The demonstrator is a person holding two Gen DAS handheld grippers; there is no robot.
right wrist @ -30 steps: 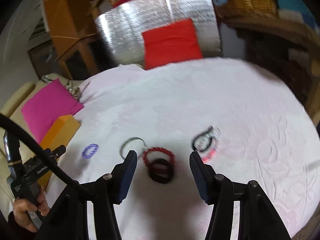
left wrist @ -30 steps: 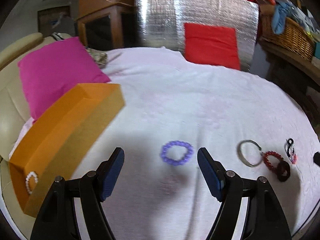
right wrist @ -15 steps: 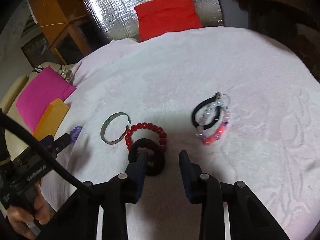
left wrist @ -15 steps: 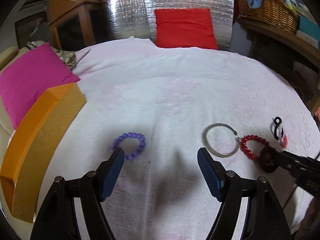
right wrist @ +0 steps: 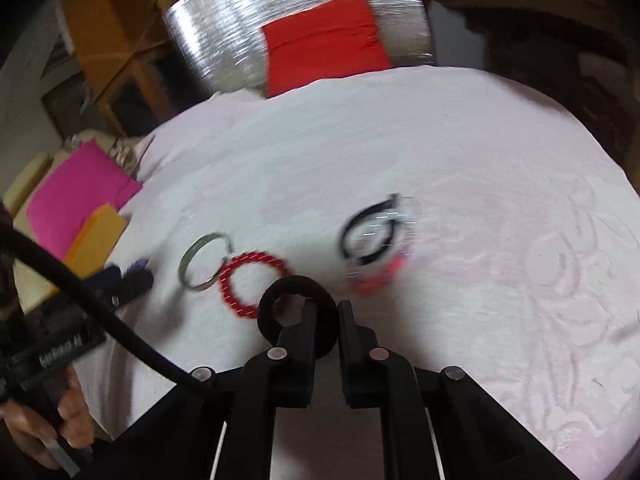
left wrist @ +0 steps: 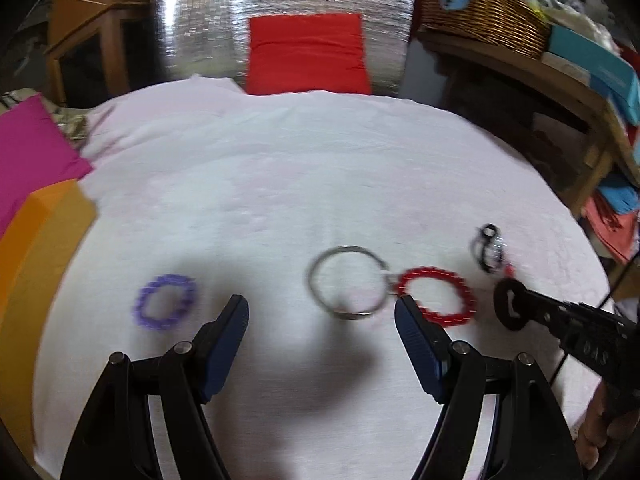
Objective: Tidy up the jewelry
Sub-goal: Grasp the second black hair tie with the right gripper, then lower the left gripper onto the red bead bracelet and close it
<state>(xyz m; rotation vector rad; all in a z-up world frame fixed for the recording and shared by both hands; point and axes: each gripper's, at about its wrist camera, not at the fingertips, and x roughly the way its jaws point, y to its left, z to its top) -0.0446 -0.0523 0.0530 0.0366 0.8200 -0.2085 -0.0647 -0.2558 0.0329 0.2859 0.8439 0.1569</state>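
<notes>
On the white cloth (left wrist: 320,168) lie a purple bead bracelet (left wrist: 144,304), a silver bangle (left wrist: 352,315), a red bead bracelet (left wrist: 432,272) and a tangle of black and pink bands (left wrist: 488,248). My left gripper (left wrist: 322,312) hangs open just above the near edge of the silver bangle, touching nothing. My right gripper (right wrist: 325,308) is shut on the near rim of a black ring (right wrist: 296,282), which sits right of the red bead bracelet (right wrist: 252,258). In the left wrist view the right gripper (left wrist: 516,304) comes in from the right with the black ring (left wrist: 504,292).
An orange box (left wrist: 36,260) stands at the cloth's left edge, with a pink cushion (left wrist: 28,160) behind it. A red cushion (left wrist: 308,52) leans on a silver sheet at the back. A wicker basket (left wrist: 488,12) and shelves fill the right side.
My right gripper sank onto the black ring and its jaws closed on the rim. My left gripper swung right, from above the purple bracelet to above the silver bangle, staying open.
</notes>
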